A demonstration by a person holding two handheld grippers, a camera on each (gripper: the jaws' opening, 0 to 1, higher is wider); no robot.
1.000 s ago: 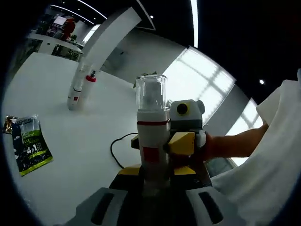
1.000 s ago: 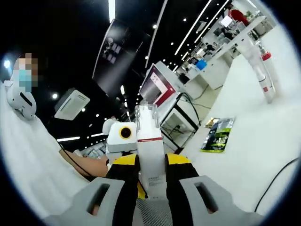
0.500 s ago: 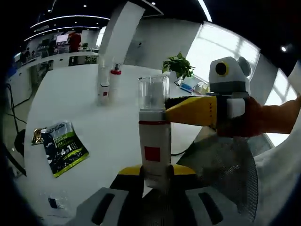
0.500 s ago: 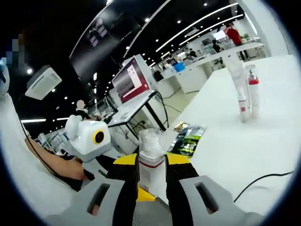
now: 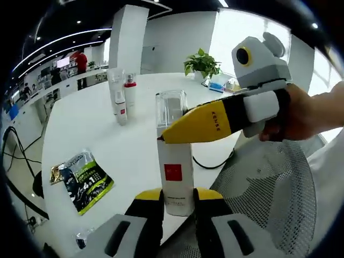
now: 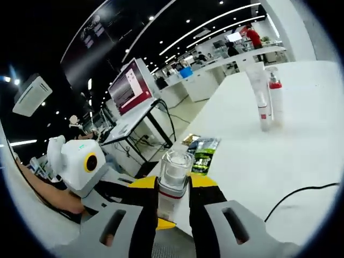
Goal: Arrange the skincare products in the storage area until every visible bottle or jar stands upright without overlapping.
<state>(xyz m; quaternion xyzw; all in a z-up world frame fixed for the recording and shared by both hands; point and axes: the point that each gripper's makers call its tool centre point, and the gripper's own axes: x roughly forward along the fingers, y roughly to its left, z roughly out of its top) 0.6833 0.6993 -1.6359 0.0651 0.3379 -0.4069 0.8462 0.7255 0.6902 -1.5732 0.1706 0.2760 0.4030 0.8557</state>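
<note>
I see open white surface (image 5: 123,145) between the near edge and the two bottles (image 5: 121,99) standing touching at the far side. A green sachet (image 5: 86,180) lies flat at near left, and a black cable (image 5: 212,164) loops at right. The rest between is bare.

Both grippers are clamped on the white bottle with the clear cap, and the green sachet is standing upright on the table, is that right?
Not quite. The left gripper and right gripper do both clamp the white bottle, but the green sachet lies flat on the table, as the left gripper view shows.
</note>
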